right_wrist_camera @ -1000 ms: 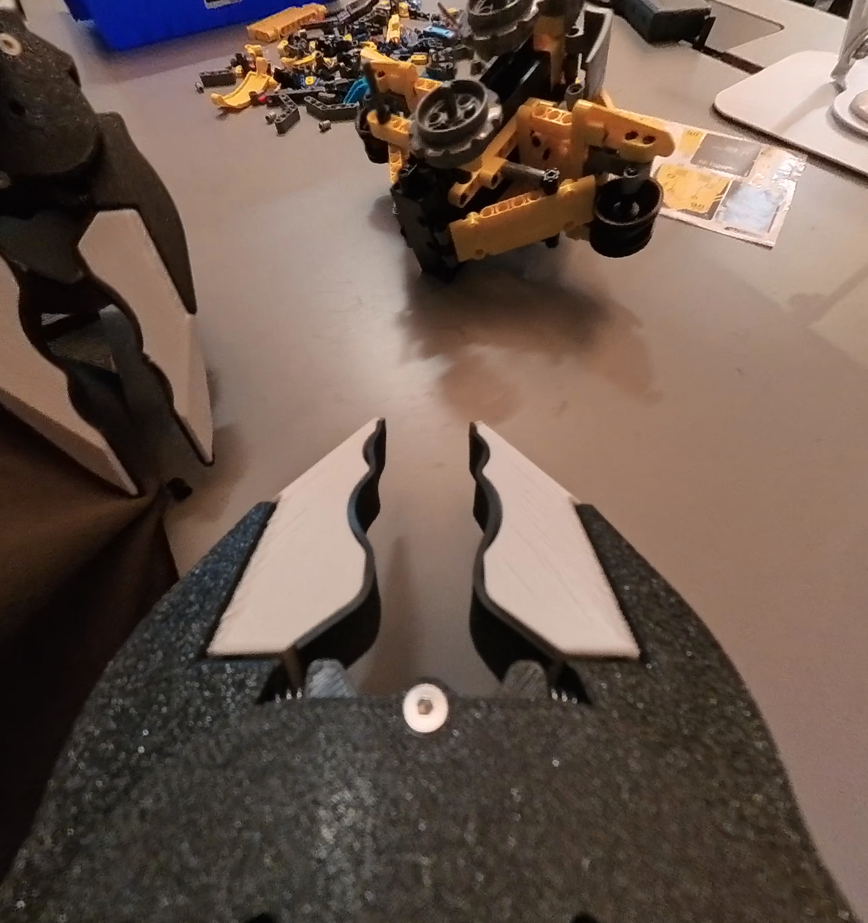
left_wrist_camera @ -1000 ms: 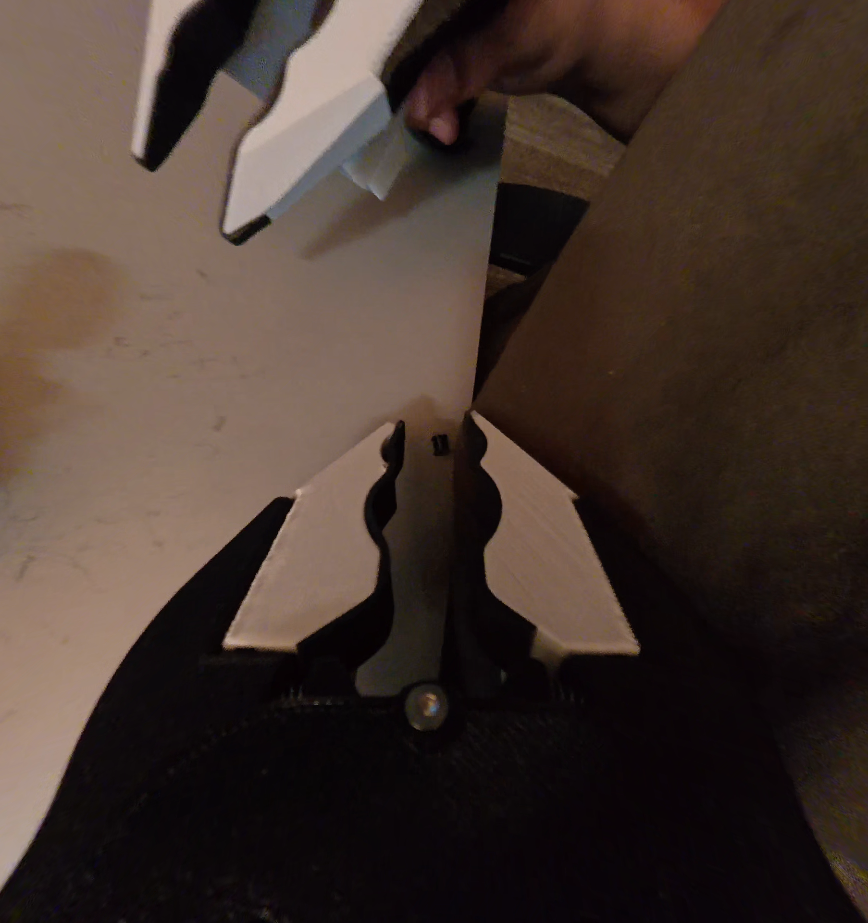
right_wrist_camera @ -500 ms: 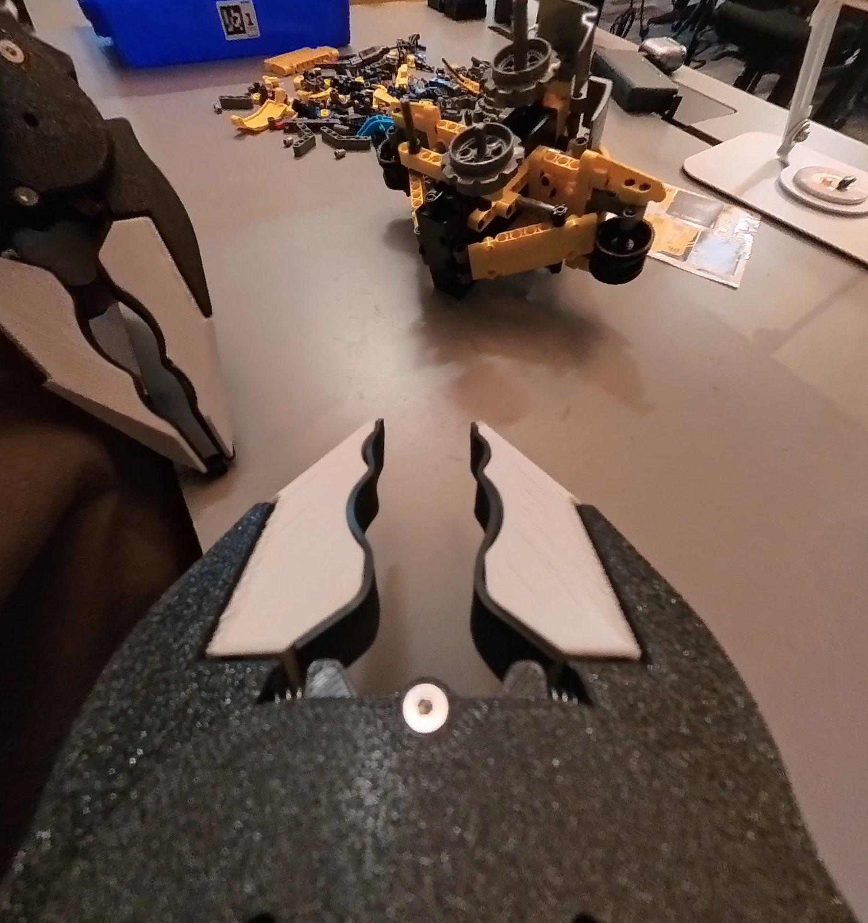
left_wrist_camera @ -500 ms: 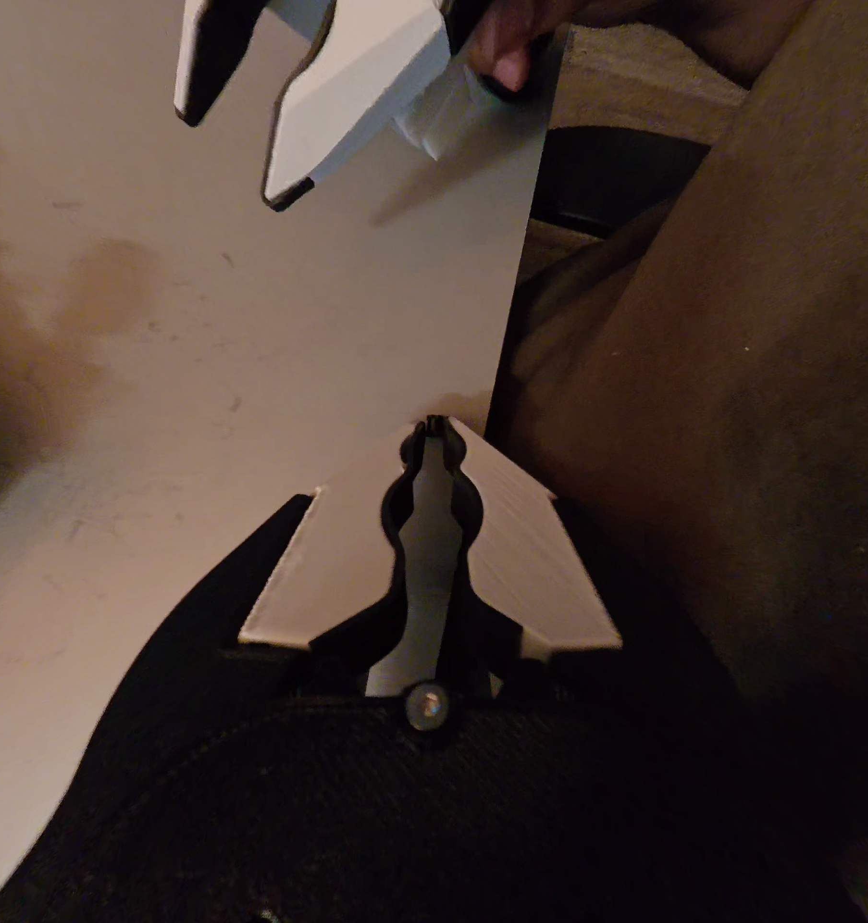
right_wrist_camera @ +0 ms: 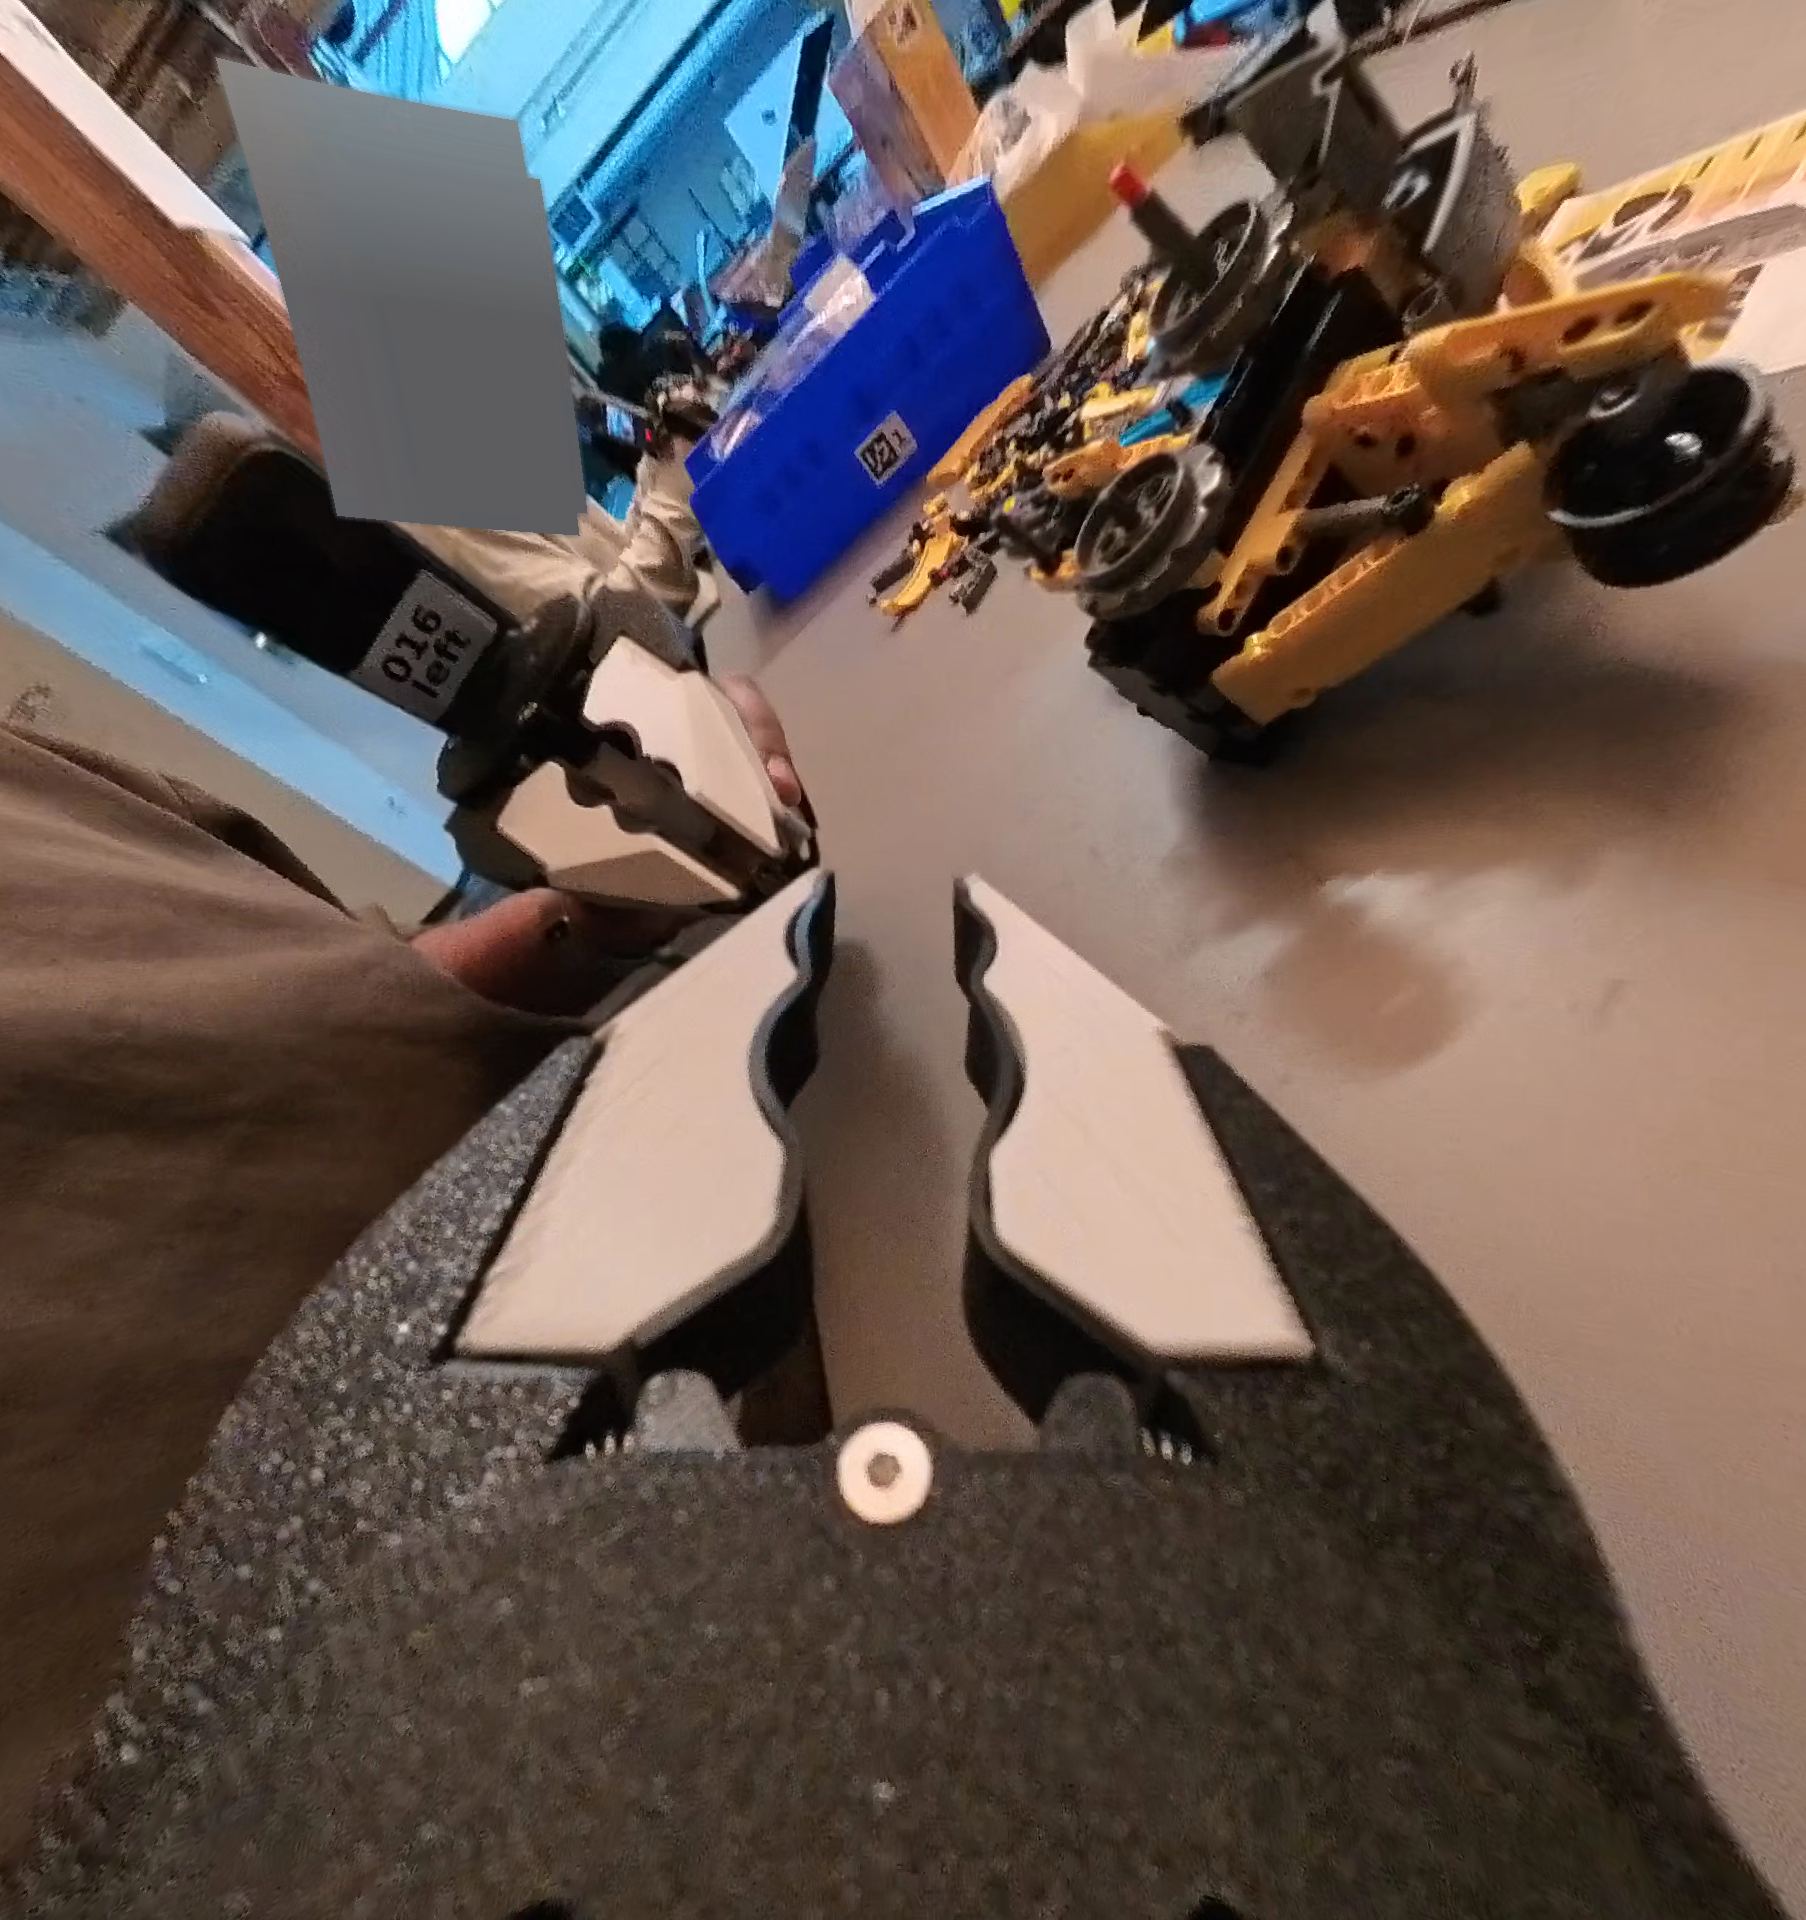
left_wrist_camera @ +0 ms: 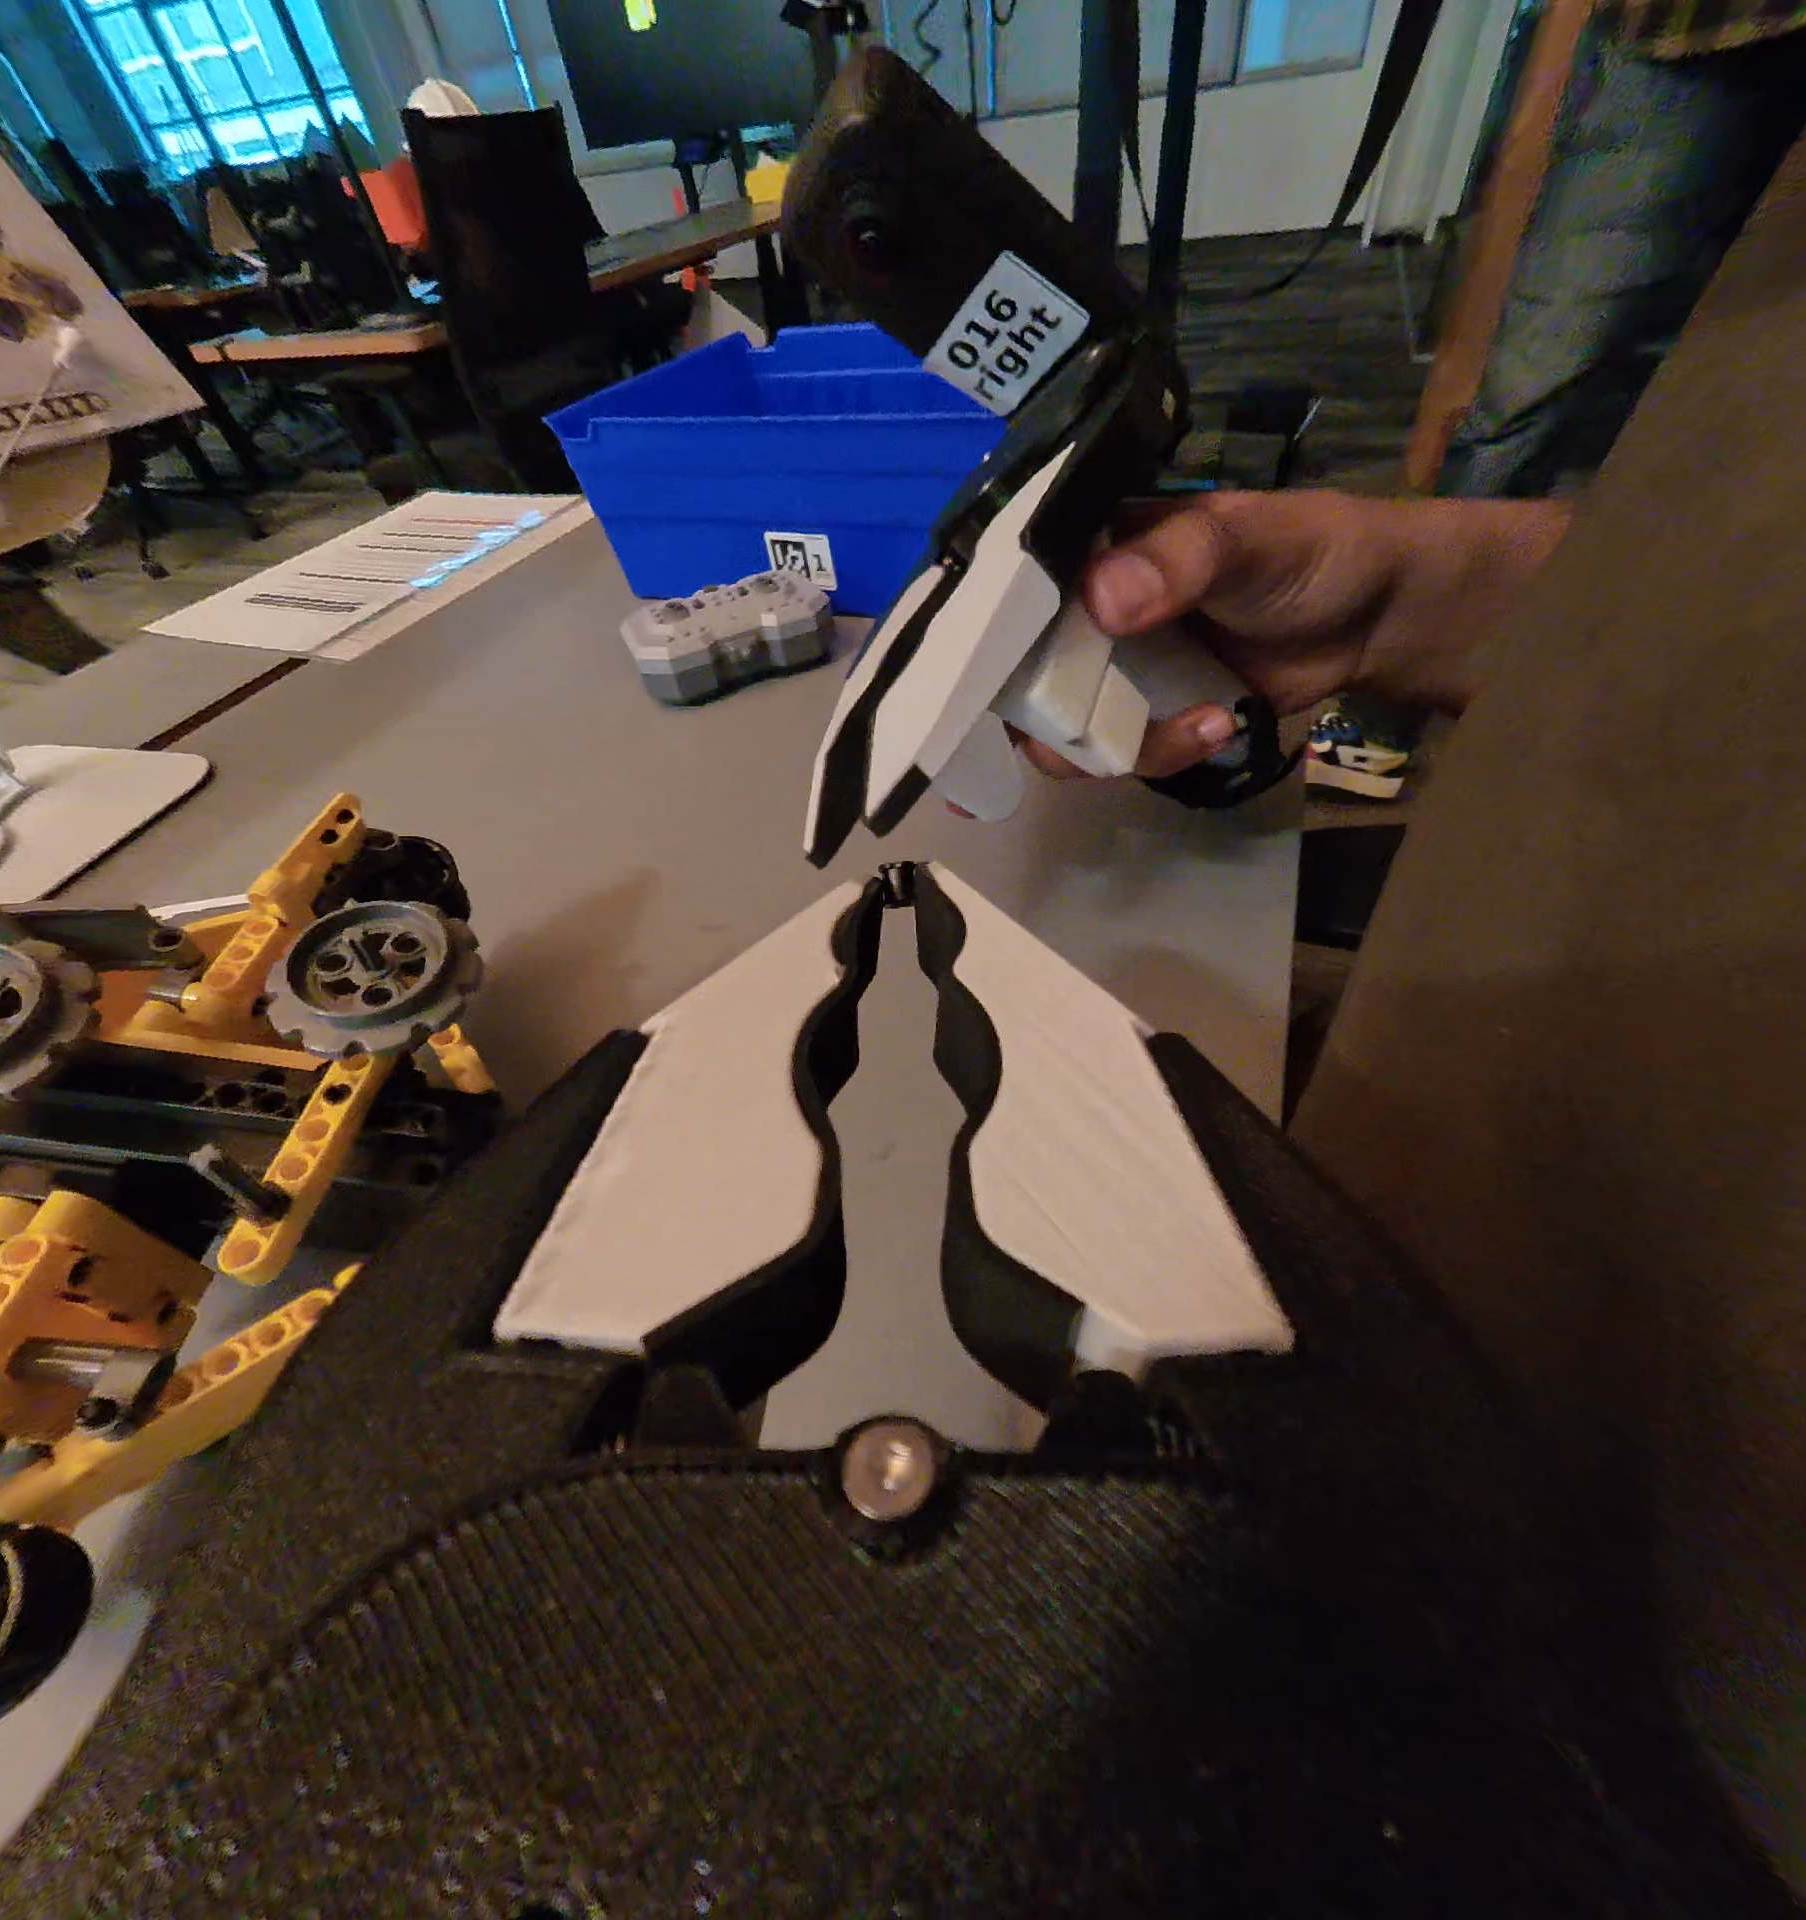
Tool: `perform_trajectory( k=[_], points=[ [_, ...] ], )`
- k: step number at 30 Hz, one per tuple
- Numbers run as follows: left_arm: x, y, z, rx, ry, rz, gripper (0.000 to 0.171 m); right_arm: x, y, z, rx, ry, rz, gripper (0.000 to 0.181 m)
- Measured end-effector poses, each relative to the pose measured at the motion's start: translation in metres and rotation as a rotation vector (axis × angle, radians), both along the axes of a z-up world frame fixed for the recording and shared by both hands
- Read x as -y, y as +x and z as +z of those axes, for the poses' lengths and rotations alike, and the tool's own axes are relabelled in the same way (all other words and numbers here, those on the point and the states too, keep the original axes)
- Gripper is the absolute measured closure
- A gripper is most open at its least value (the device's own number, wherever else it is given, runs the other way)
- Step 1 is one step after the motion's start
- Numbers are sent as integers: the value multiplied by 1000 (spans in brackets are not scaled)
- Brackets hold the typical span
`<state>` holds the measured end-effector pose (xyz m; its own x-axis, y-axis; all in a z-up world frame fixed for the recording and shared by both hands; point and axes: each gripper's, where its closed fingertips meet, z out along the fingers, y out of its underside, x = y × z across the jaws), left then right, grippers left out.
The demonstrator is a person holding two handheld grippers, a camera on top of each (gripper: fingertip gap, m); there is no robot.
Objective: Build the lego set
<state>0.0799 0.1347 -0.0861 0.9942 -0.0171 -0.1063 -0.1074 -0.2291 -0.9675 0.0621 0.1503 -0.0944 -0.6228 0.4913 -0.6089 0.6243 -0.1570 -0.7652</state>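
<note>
left gripper [left_wrist_camera: 896, 878] pinching small black piece [left_wrist_camera: 891, 871] | right gripper [right_wrist_camera: 894, 894] parted, empty | yellow model [right_wrist_camera: 1398, 447] ahead

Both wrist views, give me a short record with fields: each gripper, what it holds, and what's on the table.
left gripper: jaws shut on a tiny black piece
right gripper: jaws open, empty, just above left gripper's tips
table: grey
yellow brick vehicle: on table, partly built
blue bin: far side
grey controller: before the bin
</note>
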Motion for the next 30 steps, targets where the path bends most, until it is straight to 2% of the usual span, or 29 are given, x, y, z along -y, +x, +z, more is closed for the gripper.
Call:
perform_trajectory(
  k=[7, 12, 20, 24, 30],
  points=[
    [-5, -8, -4, -100, -18, 10, 168, 14, 1, 5, 144, -137, 136, 163],
    [-8, -9, -10, -188, -50, 17, 168, 15, 1, -1, 199, -154, 179, 169],
    [-10, -13, -16, -217, -78, 23, 167, 19, -1, -7, 209, -105, 203, 176],
    [-9, -25, -21, -188, -107, 84, 156, 9, -9, -16, 168, 14, 155, 175],
    [4, -48, -35, -71, -143, 206, 149, -42, -43, -53, 61, 448, 2, 175]
  ],
)
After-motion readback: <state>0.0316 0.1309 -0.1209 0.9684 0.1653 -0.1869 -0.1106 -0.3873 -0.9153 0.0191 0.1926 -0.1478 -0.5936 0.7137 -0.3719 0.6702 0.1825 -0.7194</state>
